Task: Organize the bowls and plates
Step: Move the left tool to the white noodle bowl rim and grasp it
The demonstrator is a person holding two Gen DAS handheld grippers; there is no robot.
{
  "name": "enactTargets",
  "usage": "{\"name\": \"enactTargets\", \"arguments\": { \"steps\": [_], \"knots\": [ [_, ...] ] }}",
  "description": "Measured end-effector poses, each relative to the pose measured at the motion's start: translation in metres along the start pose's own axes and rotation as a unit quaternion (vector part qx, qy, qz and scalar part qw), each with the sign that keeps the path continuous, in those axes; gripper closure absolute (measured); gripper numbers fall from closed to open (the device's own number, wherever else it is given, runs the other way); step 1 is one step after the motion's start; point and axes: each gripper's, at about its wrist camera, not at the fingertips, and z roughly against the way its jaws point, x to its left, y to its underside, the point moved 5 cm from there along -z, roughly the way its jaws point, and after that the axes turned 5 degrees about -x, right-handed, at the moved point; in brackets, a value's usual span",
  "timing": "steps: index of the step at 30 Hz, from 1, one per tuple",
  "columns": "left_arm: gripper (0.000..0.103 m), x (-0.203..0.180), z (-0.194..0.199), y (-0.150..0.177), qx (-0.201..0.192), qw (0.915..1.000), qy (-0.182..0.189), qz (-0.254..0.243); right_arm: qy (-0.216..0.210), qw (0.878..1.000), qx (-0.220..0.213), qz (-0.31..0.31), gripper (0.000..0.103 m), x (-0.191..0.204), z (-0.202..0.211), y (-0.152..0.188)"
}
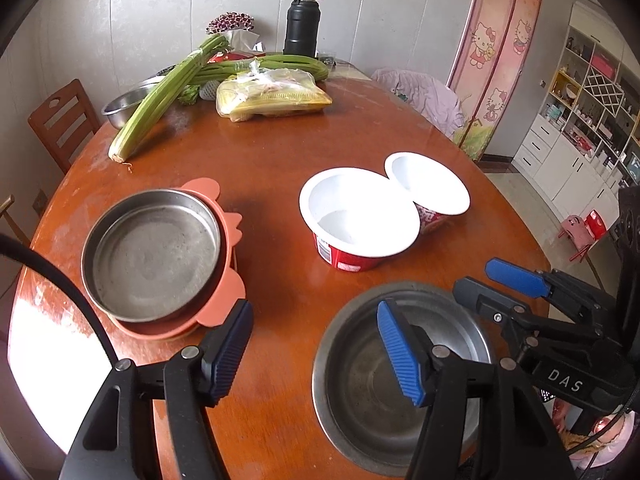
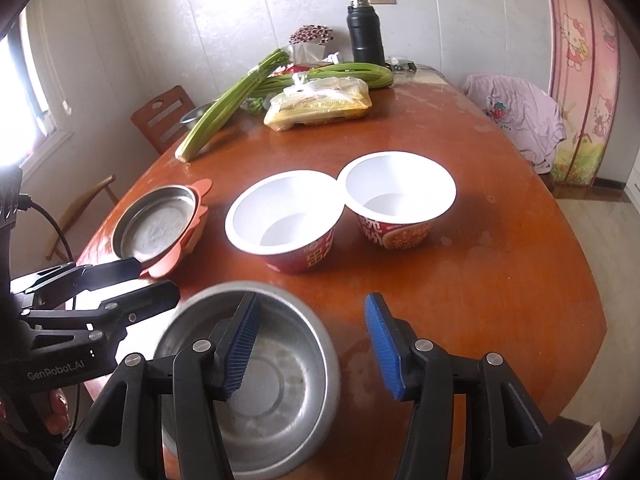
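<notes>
On the wooden surface (image 1: 280, 168), the steel bowl (image 2: 256, 384) sits nearest, with the steel plate (image 1: 154, 254) on its orange tray (image 1: 228, 312) left of it, two paper bowls (image 2: 288, 220) beyond it, and both left tongs (image 1: 316, 356) and right tongs (image 2: 312, 344) spread, empty, above it.

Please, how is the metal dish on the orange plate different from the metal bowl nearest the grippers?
The shallow flat-bottomed steel dish rests on a coral-orange plate; the deeper round steel bowl sits directly on the wooden table. The dish lies to the left, the bowl near the right gripper. Both are empty and upright.

Home dining room: table (image 1: 280, 168), celery (image 1: 168, 84)
</notes>
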Motion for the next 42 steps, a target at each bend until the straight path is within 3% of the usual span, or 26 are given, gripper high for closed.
{"name": "enactTargets", "arguments": {
  "steps": [21, 39, 42],
  "knots": [
    [0.039, 0.009, -0.057, -0.055, 0.029, 0.9995, -0.006, -0.002, -0.012, 0.997, 0.032, -0.066, 0.047, -0.015, -0.047, -0.032],
    [0.039, 0.013, -0.113, -0.060, 0.081, 0.9967, -0.003, 0.006, -0.028, 0.993, 0.078, -0.078, 0.048, -0.019, -0.087, -0.037],
    [0.039, 0.013, -0.120, -0.059, 0.092, 0.9957, -0.003, 0.007, -0.029, 0.994, 0.079, -0.073, 0.052, -0.018, -0.089, -0.038]
  ]
}}
